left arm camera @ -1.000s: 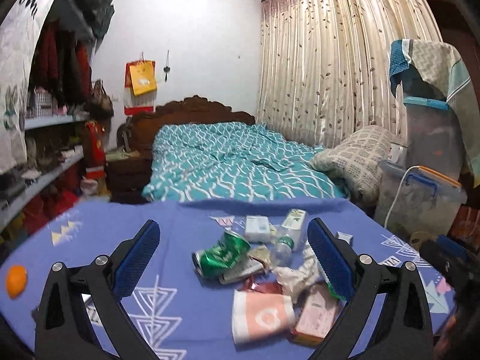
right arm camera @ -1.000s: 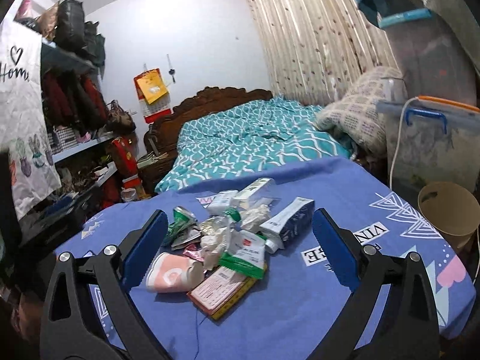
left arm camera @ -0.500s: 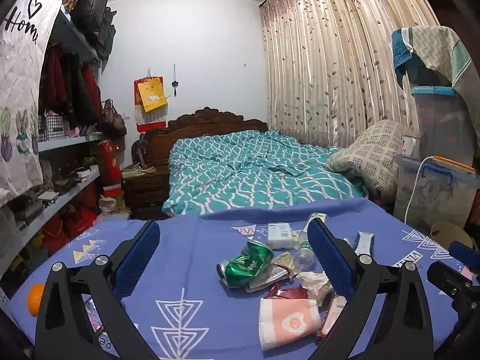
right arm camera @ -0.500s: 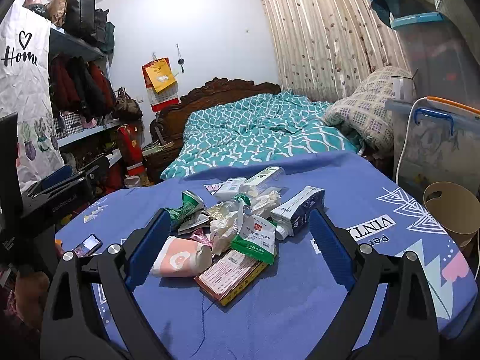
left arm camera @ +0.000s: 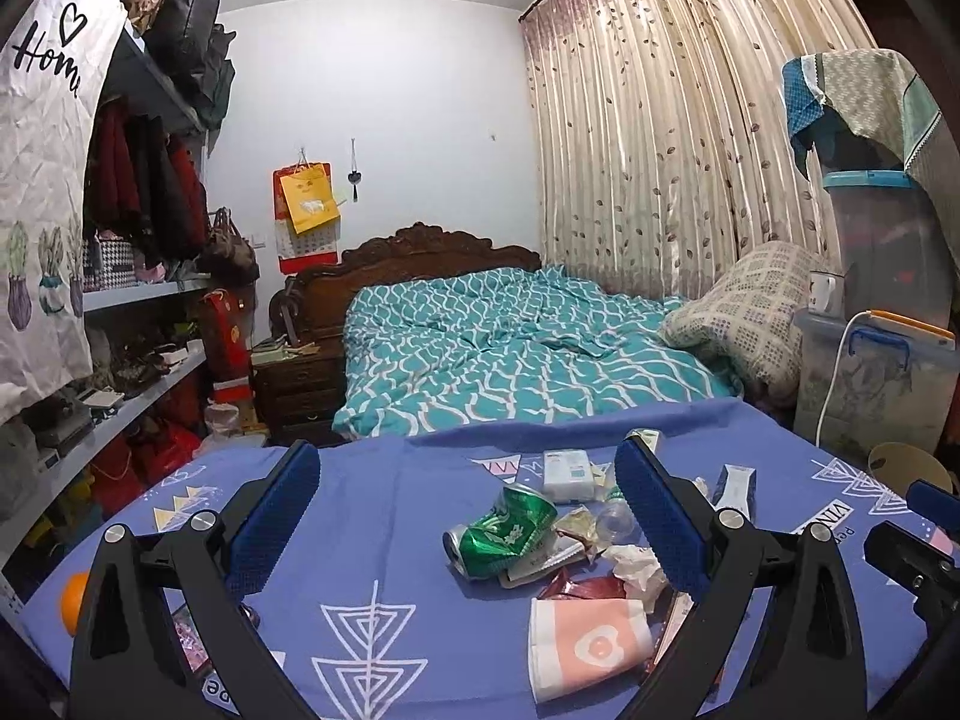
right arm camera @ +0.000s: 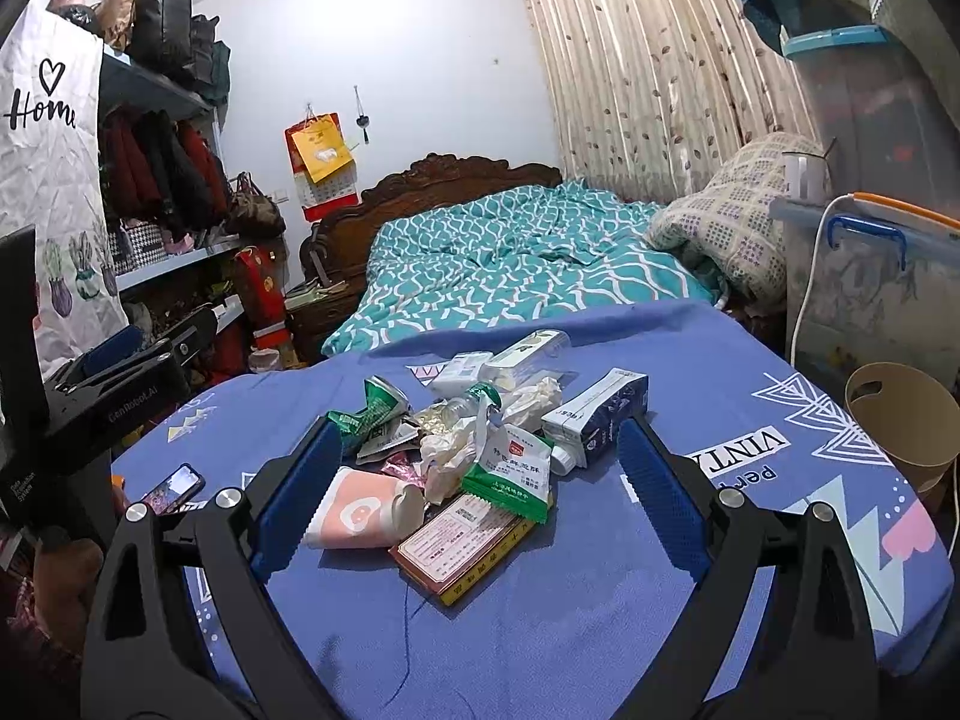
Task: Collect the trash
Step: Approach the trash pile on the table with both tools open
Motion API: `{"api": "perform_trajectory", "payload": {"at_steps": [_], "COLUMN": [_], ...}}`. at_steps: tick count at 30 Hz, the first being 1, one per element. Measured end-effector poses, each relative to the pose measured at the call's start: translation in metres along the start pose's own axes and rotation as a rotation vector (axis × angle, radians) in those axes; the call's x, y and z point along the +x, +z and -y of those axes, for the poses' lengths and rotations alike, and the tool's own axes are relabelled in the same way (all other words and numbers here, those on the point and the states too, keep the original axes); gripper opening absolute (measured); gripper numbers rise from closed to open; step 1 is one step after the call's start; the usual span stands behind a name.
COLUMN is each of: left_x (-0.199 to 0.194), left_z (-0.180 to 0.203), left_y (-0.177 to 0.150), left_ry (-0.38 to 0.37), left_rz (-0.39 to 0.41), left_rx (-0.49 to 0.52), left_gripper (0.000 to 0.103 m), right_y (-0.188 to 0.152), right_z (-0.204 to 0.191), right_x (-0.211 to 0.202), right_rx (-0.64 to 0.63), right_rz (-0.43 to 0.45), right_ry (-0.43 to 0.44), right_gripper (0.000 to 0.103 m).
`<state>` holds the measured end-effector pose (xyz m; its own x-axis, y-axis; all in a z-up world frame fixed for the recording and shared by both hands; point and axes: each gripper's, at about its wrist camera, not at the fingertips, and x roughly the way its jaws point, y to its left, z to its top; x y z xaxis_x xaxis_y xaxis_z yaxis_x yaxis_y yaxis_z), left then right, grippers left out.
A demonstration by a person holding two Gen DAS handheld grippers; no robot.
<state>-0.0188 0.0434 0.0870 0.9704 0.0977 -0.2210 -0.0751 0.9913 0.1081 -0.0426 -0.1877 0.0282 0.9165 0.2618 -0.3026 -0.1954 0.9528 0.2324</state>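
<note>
Blue cloth w/ white triangle print covers the table [left arm camera: 372, 516]. Left wrist view: left gripper [left arm camera: 468, 516] spread wide, nothing between the pads, held above the table. Trash pile [left arm camera: 576, 558] sits right of centre, partly behind the right finger. Crushed green can [left arm camera: 501, 531] on its side at the pile's left edge; pink-white cup [left arm camera: 585, 645] lies on its side nearest the camera; white box [left arm camera: 567, 468] at the far side; crumpled tissue [left arm camera: 636, 564] and a red wrapper [left arm camera: 579, 588] between. Orange ball [left arm camera: 75, 594] at the table's left edge, well apart from the pile. Beyond the table: bed w/ teal cover [left arm camera: 510, 354], curtain [left arm camera: 672, 156], shelves [left arm camera: 144, 288] left, clear storage bins [left arm camera: 870, 372] right. Part of the other gripper shows at the right edge.

Right wrist view: right gripper [right arm camera: 480, 480] also spread wide, empty, pile between and beyond its fingers. Cup [right arm camera: 360, 510] just beside the left pad. Flat red-yellow box [right arm camera: 462, 546] nearest the camera, green-white packet [right arm camera: 510, 471] lying over its far end. White-navy carton [right arm camera: 597, 414] at the pile's right; clear bottle [right arm camera: 528, 354] at the far side. Phone [right arm camera: 171, 489] on the cloth left of the pile, apart from it. Tan bin [right arm camera: 900, 414] stands off the table's right edge, open top. Left gripper's body visible at left.
</note>
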Motion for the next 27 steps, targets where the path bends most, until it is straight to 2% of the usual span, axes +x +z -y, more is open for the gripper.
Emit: {"api": "perform_trajectory", "payload": {"at_steps": [18,21,27], "left_x": [0.008,0.009,0.014], "left_z": [0.000,-0.001,0.000], "left_y": [-0.005,-0.007,-0.010], "left_ry": [0.042,0.051,0.062], "left_rz": [0.014,0.021,0.020], "left_rx": [0.010,0.009,0.009], "left_gripper": [0.094,0.094,0.094], "right_y": [-0.006,-0.008,-0.006], "right_z": [0.004,0.004,0.003], "right_x": [-0.001,0.000,0.005], "right_rx": [0.007,0.004,0.001], "right_rz": [-0.014,-0.024,-0.036], "right_ry": [0.002,0.006,0.007], "right_gripper": [0.092,0.089,0.088]}}
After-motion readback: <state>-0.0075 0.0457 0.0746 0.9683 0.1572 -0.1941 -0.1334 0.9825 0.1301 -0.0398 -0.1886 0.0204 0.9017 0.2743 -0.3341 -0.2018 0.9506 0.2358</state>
